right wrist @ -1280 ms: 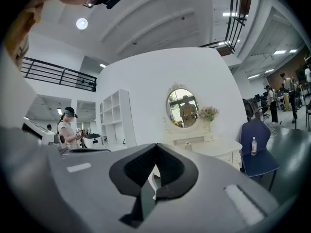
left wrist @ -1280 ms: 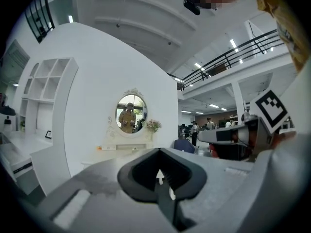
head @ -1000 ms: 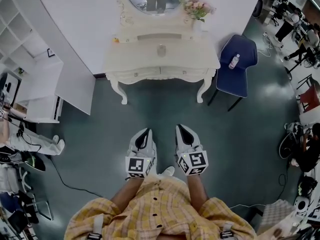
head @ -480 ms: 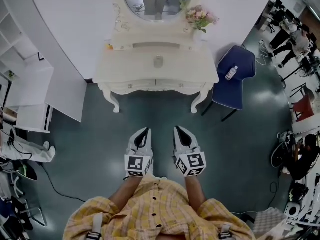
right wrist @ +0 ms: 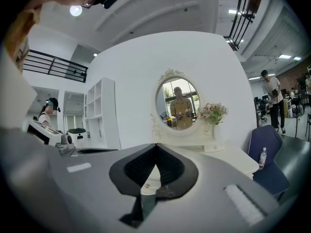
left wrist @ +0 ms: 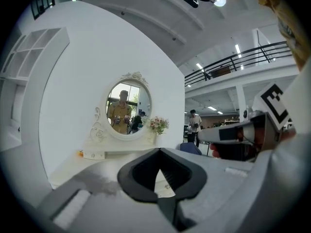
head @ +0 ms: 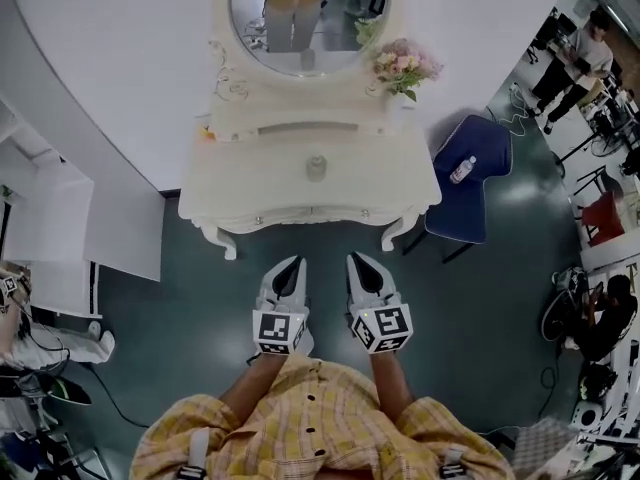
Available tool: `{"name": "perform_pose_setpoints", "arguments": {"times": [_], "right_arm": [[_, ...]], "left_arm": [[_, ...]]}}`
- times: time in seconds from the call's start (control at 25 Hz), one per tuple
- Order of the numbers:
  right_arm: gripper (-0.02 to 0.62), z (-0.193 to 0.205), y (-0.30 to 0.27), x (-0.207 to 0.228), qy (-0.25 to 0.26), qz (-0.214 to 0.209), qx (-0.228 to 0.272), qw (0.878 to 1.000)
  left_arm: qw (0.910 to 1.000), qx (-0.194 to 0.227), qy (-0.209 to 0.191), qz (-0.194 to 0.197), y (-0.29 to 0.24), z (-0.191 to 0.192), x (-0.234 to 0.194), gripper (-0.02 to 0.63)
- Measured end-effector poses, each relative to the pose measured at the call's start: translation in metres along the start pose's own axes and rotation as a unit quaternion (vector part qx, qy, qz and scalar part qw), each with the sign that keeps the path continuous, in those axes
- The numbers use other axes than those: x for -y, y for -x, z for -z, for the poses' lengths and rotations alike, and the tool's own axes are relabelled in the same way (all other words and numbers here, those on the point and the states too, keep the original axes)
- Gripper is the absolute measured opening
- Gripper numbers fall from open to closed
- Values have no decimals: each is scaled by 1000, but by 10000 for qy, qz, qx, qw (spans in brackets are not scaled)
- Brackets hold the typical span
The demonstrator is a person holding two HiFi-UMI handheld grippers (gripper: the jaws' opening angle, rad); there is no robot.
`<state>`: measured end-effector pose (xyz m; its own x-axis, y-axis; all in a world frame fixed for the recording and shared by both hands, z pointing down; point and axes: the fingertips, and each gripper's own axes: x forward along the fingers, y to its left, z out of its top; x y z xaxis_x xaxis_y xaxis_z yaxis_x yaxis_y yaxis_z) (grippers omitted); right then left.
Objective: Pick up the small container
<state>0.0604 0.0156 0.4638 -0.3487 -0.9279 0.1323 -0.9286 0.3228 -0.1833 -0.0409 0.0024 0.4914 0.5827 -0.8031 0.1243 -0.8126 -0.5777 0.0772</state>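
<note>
The small container (head: 317,168) sits untouched on the vanity surface (head: 230,183), well beyond the left gripper (head: 294,264) and right gripper (head: 354,261), whose jaws are closed and empty.

The dressing table (head: 250,183) looks cream-painted to me, smooth with a soft satin sheen, and its mirror (head: 300,18) is glossy glass. The floor (head: 480,308) reads as dark, smooth and shiny, throwing back pale patches of light. The chair (head: 490,143) seems matt blue cloth, and the bottle (head: 462,170) on it is clear plastic. The person's shirt (head: 320,418) is soft checked cloth. The left gripper (left wrist: 158,150) and right gripper (right wrist: 155,145) have matt grey plastic shells with black ribbed pads (left wrist: 174,173). I cannot tell what the small container (head: 316,168) is made of.
</note>
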Motion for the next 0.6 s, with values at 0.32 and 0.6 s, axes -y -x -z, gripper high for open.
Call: {"name": "perform_pose_setpoints", "arguments": {"times": [0.32, 0.6], "right_arm": [[2, -16, -57, 18, -22, 406, -33, 9992], [2, -13, -77, 28, -67, 513, -148, 9986]], "left_arm": [[9994, -162, 16, 301, -56, -9, -41, -3], [9986, -317, -53, 410, -77, 1, -50, -3]]}}
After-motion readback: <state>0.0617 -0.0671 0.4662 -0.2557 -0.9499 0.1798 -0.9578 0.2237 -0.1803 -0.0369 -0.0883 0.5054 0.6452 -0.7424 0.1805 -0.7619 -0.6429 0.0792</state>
